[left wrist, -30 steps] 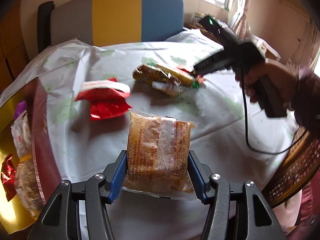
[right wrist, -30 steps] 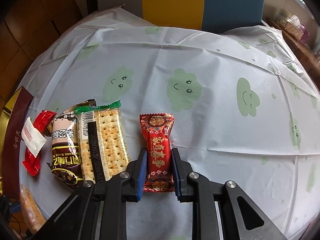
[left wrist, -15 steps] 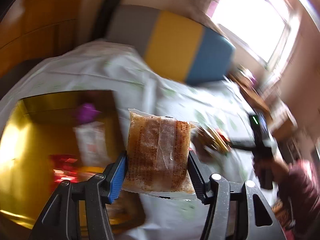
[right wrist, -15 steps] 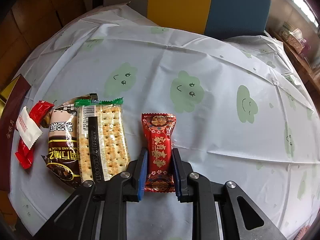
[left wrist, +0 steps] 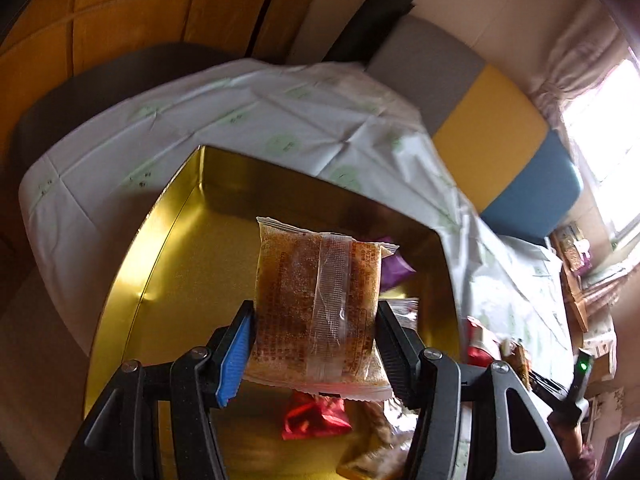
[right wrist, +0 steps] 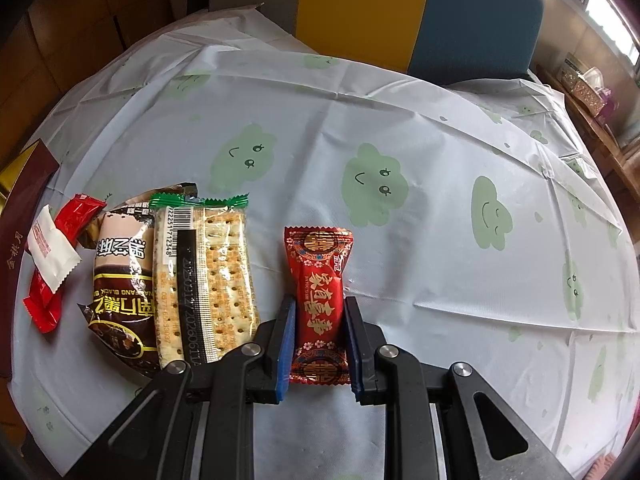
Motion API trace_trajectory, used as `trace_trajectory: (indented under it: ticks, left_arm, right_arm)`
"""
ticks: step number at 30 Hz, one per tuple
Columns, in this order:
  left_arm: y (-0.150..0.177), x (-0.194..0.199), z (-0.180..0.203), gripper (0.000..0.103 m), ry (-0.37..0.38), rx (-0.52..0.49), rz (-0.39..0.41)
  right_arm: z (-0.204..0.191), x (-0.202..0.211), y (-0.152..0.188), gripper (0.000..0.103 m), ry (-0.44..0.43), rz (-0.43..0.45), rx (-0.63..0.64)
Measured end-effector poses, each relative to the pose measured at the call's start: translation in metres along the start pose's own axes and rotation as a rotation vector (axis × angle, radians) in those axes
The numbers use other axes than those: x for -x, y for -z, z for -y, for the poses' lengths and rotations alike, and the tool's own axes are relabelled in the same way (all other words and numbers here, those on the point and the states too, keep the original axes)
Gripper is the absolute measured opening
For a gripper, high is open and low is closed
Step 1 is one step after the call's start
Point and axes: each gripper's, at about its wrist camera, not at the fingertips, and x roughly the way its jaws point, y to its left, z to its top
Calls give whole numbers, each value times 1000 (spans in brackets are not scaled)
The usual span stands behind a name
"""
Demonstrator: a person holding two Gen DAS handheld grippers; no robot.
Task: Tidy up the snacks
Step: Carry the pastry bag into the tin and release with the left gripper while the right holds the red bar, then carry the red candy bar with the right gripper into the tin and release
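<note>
Left to right on a cloth-covered table: in the left wrist view, the left gripper (left wrist: 316,344) holds a clear-wrapped brown snack cake (left wrist: 316,304), its two fingers clamped on the packet's sides, one blue pad (left wrist: 236,354) pressed to the left edge. The cake hangs over a gold tin box (left wrist: 168,264), which sits on a white tablecloth (left wrist: 224,120) printed with pale green faces. Inside the box, below and right of the held cake, lie a red foil packet (left wrist: 316,420), a purple wrapper (left wrist: 394,272) and a pale bag (left wrist: 380,440), partly hidden by the gripper. Behind the table stands a chair back (left wrist: 480,120) in grey, yellow and blue panels; a window glares at the far right.

In the right wrist view, the box's dark red rim (right wrist: 24,216) shows at the left edge. Beside it on the cloth lies a small red-and-white sachet (right wrist: 52,256), then a brown bar wrapper (right wrist: 120,280) touching a green-topped cracker pack (right wrist: 208,268), which partly overlaps it. Right of these, set slightly apart, the right gripper (right wrist: 318,340) has its fingers closed tight on the lower half of a red candy packet (right wrist: 318,280) with gold lettering. Whether the packet still rests on the cloth cannot be told.
</note>
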Motion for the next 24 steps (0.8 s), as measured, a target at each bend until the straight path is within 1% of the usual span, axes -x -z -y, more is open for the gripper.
trace_trajectory:
  ticks: [2,3,5,7,10,11,12,13,15,17,18,23,24]
  left_arm:
    - [-8,-19,4,59,-2,-7,-32]
    - [-8,-22,5,59,-6,-3,-37]
    - [-16,-41,7,59,-11,10,-63]
    - [-20,-53,7,59,-22,23,-78]
    - [-23,-75,10,59,-39,1,-113]
    - [-23,-82,8,60,-37,14,-125]
    - [-22,-84,8,62,-35,20,-125]
    - [-21,-87,7,67,-40,21,-129]
    - [-20,-85,4,72,-62,32,-114]
    - [-18,-76,3,72,-56,29,-86]
    - [-16,-70,2,72,-69,23,-72]
    - [-2,-28,13,72,-147,-59,47]
    - [1,-21,14,72,-152,-70,63]
  right_arm:
    - [0,0,0,23,-1,1,-1]
    - [1,0,0,23,-2,1,-2]
    - [1,0,0,23,-3,2,-3]
    - [2,0,0,23,-4,2,-3]
    - [2,0,1,23,-6,3,-4]
    - [3,0,1,23,-6,3,-5]
    - [2,0,1,23,-5,3,-5]
    - [3,0,1,23,-5,3,-4]
    - [2,0,1,23,-5,3,-5]
    - [3,0,1,23,-5,3,-5]
    - [3,0,1,23,-4,3,-5]
    - [2,1,2,23,2,6,-1]
    - [2,1,2,23,3,7,-2]
